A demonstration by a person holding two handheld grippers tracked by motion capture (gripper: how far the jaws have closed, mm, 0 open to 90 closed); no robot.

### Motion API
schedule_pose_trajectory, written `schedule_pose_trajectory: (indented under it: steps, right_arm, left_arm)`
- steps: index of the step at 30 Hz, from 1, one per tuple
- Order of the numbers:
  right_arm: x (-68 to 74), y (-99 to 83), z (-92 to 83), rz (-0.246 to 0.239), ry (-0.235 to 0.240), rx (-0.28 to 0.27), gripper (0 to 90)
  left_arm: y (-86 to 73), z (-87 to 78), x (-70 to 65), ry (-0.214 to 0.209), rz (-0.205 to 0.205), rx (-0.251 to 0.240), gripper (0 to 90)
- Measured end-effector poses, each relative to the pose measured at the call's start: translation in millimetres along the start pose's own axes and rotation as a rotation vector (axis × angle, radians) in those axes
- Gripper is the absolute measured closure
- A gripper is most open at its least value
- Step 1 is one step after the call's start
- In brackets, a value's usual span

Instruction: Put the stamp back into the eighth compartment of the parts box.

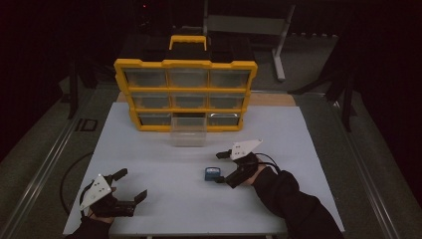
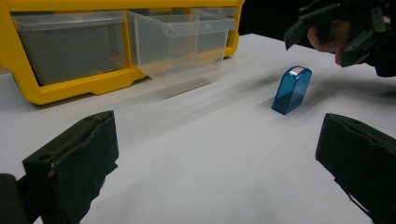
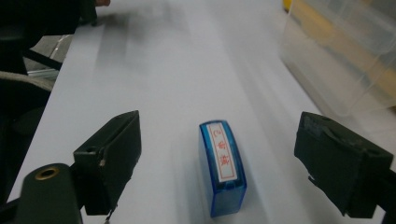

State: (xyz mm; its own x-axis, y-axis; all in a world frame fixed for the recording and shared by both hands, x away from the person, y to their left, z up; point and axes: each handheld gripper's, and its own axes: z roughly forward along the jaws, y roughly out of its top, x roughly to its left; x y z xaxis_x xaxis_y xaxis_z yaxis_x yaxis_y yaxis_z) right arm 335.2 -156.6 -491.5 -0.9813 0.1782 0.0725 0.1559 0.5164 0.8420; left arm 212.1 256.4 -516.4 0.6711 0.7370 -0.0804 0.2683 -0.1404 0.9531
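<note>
A: Which step do I have in hand now?

B: I judge it is the approach for a grasp. My right gripper [image 1: 225,167] hovers over the bench [image 1: 149,149] with its fingers [image 3: 109,154] spread wide and holding nothing. The blue stamp [image 3: 222,170] stands on the bench between them, slightly toward the finger at 9 o'clock in the right gripper view, and neither finger touches it.

A: And where is the stamp on the bench itself?

B: In the high view the blue stamp [image 1: 213,174] sits a little toward 4 o'clock from the bench centre, just beside the right gripper at its 9 o'clock side. The pulled-out clear drawer [image 1: 188,132] of the yellow organizer [image 1: 185,63] is toward 11 o'clock from the stamp, well apart from it.

A: What does the next move ask for?

B: I think I must push the right gripper a little forward and lower, so the fingers stand at both long sides of the stamp, then close them gently. The stamp is narrow and upright, so a one-sided touch could tip it.

A: The other gripper?

B: My left gripper [image 1: 128,186] rests near the bench edge at 7 o'clock, fingers [image 2: 77,154] also spread apart and empty, pointing toward the stamp from far.
</note>
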Motion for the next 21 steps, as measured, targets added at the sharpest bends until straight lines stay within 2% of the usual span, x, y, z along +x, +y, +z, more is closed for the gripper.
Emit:
schedule_pose_trajectory:
  steps: [5, 10, 14, 18, 19, 21]
  right_arm:
    - [-3.3, -6.5, 5.8, 0.023, 0.029, 0.015, 14.3]
    - [-5.4, -12.0, 11.8, 0.035, 0.031, 0.058, 14.3]
    - [-7.9, -16.9, 15.4, 0.021, 0.024, 0.088, 19.6]
    - [-12.2, -21.4, 18.8, 0.025, 0.041, 0.104, 26.4]
    - [-13.3, -22.4, 19.2, 0.027, 0.049, 0.106, 32.2]
    - [-14.8, -24.1, 20.6, 0.030, 0.063, 0.115, 34.9]
  left_arm:
    - [-0.2, 0.2, 0.2, -0.003, 0.002, 0.004, 0.4]
    - [-0.1, 0.5, -0.5, -0.004, 0.006, 0.005, 0.4]
    - [-0.1, 0.6, -0.7, -0.005, 0.006, 0.006, 0.4]
    - [-0.2, 0.5, -0.6, -0.005, 0.007, 0.006, 0.4]
    - [-0.2, 0.5, -0.6, -0.006, 0.007, 0.006, 0.4]
    - [-0.2, 0.5, -0.6, -0.006, 0.006, 0.005, 0.4]
